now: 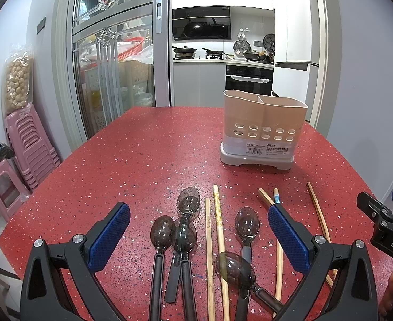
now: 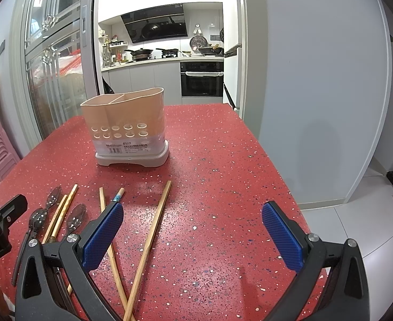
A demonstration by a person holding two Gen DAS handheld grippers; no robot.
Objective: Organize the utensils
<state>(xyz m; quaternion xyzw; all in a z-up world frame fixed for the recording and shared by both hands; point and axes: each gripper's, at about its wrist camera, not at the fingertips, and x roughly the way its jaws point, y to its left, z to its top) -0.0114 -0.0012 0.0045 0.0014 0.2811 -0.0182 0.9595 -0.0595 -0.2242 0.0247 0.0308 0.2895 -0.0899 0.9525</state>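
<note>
Both my grippers, left (image 1: pixel 199 236) and right (image 2: pixel 192 236), hover with fingers spread, empty, over spoons (image 1: pixel 187 234) and chopsticks (image 2: pixel 149 238) on the tabletop (image 2: pixel 223 160).

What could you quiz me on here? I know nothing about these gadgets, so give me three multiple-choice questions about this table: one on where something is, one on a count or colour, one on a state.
1. Where does the utensil holder stand relative to the loose spoons and chopsticks?
A. Farther back on the table
B. Lying on top of them
C. On the floor

2. How many dark spoons lie on the red table?
A. Two
B. Five
C. Nine

3. What state is the left gripper in?
A. Shut on a spoon
B. Shut on a chopstick
C. Open, holding nothing

Answers:
1. A, it stands upright beyond the utensils, apart from them.
2. B, the left wrist view shows five bowls.
3. C, its blue pads stand wide apart over the spoons, gripping nothing.
</note>
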